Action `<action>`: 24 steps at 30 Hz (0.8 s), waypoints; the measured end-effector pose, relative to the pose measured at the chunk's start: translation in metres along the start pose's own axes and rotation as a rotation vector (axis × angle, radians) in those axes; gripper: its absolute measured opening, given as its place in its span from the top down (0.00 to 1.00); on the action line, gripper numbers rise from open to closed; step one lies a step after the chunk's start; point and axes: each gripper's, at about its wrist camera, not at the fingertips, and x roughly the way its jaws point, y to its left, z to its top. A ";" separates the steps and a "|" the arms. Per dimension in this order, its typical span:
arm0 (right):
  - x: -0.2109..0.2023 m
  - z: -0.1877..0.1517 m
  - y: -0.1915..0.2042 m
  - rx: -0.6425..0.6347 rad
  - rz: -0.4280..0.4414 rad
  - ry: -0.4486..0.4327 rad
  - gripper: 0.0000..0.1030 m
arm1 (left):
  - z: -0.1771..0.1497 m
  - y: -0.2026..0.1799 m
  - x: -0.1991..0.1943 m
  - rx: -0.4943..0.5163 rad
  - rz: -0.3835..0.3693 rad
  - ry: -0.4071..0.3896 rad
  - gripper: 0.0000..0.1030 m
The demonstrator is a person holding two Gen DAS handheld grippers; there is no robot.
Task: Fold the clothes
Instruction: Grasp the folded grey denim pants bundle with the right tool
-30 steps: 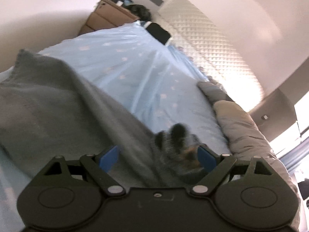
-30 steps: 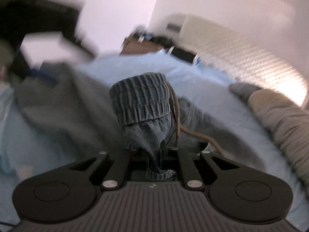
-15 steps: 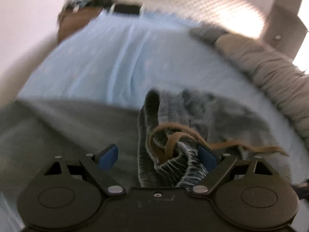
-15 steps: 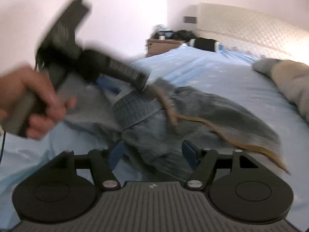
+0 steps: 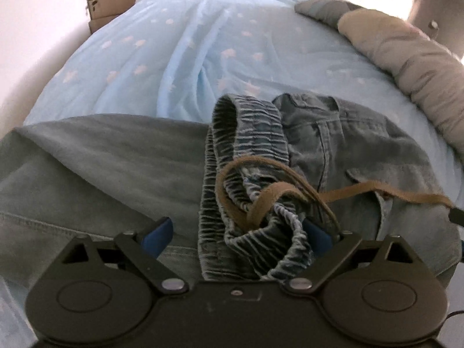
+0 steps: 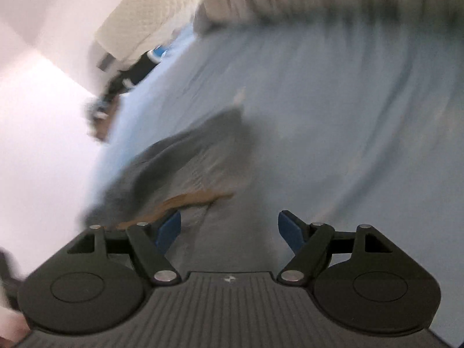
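Left wrist view looks down on a pair of grey-blue denim trousers [image 5: 342, 145] lying crumpled on the bed [image 5: 179, 58], whose sheet is pale blue with faint white stars. The gathered elastic waistband [image 5: 249, 127] stands up in a loop, ribbed with fine pale stripes, and folds back on itself towards the camera. A brown drawstring [image 5: 278, 194] curls in loops over the waistband and trails off to the right across the cloth. Right of the waistband the fabric shows a seam and a pocket flap; left of it a broad flat panel of the same denim spreads out with a stitched hem along its near edge.

The left claw [image 5: 237, 232] stands wide apart, having just been opening, with the bunched waistband lying between its blue pads [image 5: 158, 232]; the left pad is clear of the cloth, while the right one is partly hidden behind the folds.

Right wrist view is heavily blurred. The right claw [image 6: 229, 229] is also apart, having just been opening, with nothing pinched between its pads; the trousers [image 6: 185, 159] and drawstring [image 6: 188, 200] lie beyond its left pad on the sheet.

Beyond the trousers, a grey-beige quilt [image 5: 406, 58] lies rolled along the bed's right edge.
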 end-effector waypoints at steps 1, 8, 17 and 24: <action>0.007 0.001 -0.001 0.018 0.008 0.022 0.24 | 0.000 -0.004 0.001 0.016 0.009 0.011 0.07; 0.034 0.007 0.000 0.042 0.084 0.099 0.23 | -0.005 -0.012 0.018 0.022 0.025 0.076 0.08; 0.035 0.019 0.025 0.017 0.208 0.096 0.25 | -0.002 -0.011 0.023 0.018 0.030 0.095 0.07; 0.063 0.016 0.005 0.134 0.127 0.137 0.33 | -0.004 -0.008 0.024 0.016 0.020 0.091 0.06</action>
